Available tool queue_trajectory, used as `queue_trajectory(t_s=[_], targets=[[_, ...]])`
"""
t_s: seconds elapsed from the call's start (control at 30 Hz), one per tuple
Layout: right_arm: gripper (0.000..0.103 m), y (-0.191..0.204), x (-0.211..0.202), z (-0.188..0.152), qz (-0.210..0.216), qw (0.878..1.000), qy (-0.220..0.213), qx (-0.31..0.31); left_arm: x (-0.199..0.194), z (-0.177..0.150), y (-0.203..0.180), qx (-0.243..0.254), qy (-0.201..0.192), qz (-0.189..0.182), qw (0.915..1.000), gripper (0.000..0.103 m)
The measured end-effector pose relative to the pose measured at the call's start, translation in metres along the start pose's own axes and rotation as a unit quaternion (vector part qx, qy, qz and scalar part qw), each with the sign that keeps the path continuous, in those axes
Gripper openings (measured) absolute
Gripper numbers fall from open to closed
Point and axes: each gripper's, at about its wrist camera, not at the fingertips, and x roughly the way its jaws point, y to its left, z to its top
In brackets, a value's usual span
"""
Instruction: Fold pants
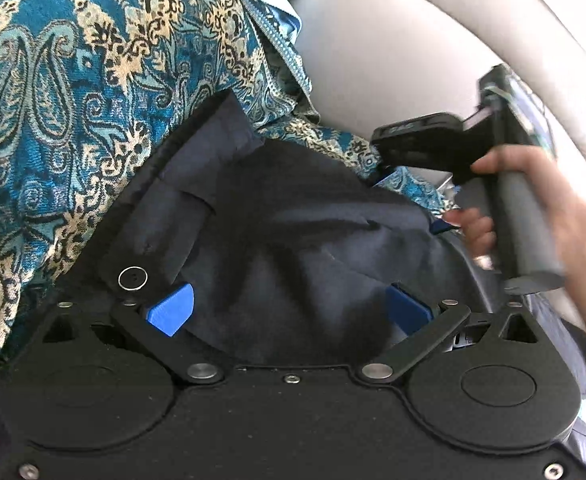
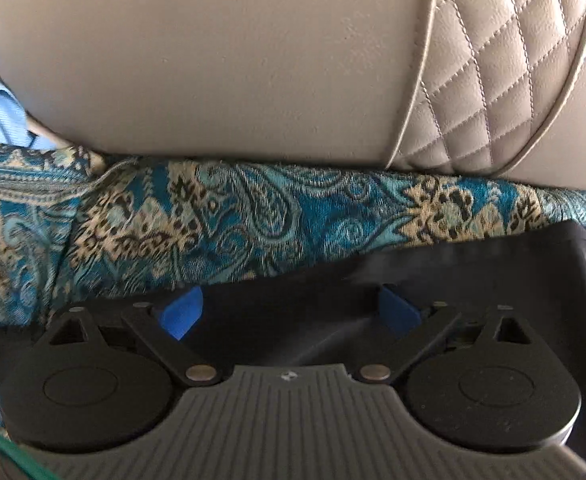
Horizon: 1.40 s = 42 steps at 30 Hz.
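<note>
Both claws (image 1: 289, 310) (image 2: 291, 314) spread wide, angled down over dark pants (image 1: 293, 220).

The pants (image 1: 293, 216) lie on the cloth (image 1: 73, 92), which spreads left and behind them. The cushion (image 2: 213, 60) stands behind the cloth, its lower edge resting on it.

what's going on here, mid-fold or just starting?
A person is folding dark navy pants spread on a teal paisley cloth over a beige sofa. The left gripper sits over the waistband near the button, blue fingers spread with cloth between them. The right gripper is open above the pants' edge, gripping nothing. The pants look rumpled, not neatly folded.
</note>
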Motion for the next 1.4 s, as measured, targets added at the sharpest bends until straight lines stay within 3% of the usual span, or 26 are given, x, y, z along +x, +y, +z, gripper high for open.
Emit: queue_trajectory(t_s=[0.03, 0.07, 0.1, 0.2, 0.47, 0.7, 0.87, 0.97, 1.03, 1.1, 1.17, 1.27, 1.4], targets=[[0.083, 0.003, -0.001, -0.004, -0.014, 1.0, -0.01, -0.01, -0.003, 0.0, 0.001, -0.002, -0.001, -0.006, 1.0, 0.103], [0.061, 0.004, -0.005, -0.009, -0.024, 0.999, -0.025, -0.019, -0.006, 0.0, 0.002, -0.005, -0.003, -0.012, 0.9999, 0.103], [0.031, 0.005, -0.01, -0.012, -0.029, 0.999, -0.039, -0.022, -0.008, 0.0, 0.003, -0.008, -0.005, -0.017, 0.9998, 0.103], [0.01, -0.005, -0.023, -0.021, -0.013, 0.999, -0.045, -0.002, -0.015, 0.002, 0.007, -0.024, -0.008, -0.03, 0.9992, 0.103], [0.007, -0.035, -0.069, -0.069, 0.041, 0.994, -0.106, 0.0, -0.021, 0.011, 0.02, -0.085, -0.009, -0.068, 0.994, 0.103], [0.002, -0.053, -0.105, -0.157, 0.08, 0.978, -0.193, -0.021, -0.012, 0.012, 0.032, -0.129, 0.019, -0.081, 0.9882, 0.103], [0.002, -0.058, -0.127, -0.222, 0.086, 0.967, -0.235, -0.041, -0.005, 0.005, 0.026, -0.134, 0.029, -0.096, 0.986, 0.102], [0.008, -0.052, -0.131, -0.229, 0.09, 0.962, -0.246, -0.077, -0.006, 0.002, 0.019, -0.123, 0.023, -0.09, 0.9881, 0.102], [0.032, -0.054, -0.133, -0.207, 0.088, 0.965, -0.241, -0.06, -0.007, 0.001, 0.016, -0.115, 0.016, -0.087, 0.9894, 0.102], [0.065, -0.06, -0.129, -0.172, 0.107, 0.972, -0.206, -0.024, -0.008, 0.001, 0.015, -0.113, 0.013, -0.086, 0.9898, 0.102], [0.068, -0.065, -0.121, -0.134, 0.117, 0.978, -0.169, 0.018, -0.006, 0.003, 0.014, -0.115, 0.013, -0.087, 0.9894, 0.102], [0.07, -0.067, -0.098, -0.081, 0.091, 0.986, -0.111, 0.085, -0.003, 0.007, 0.011, -0.118, 0.012, -0.083, 0.9895, 0.102], [0.082, -0.053, -0.07, -0.043, 0.012, 0.991, -0.071, 0.11, 0.005, 0.012, 0.009, -0.124, 0.017, -0.078, 0.9891, 0.102]])
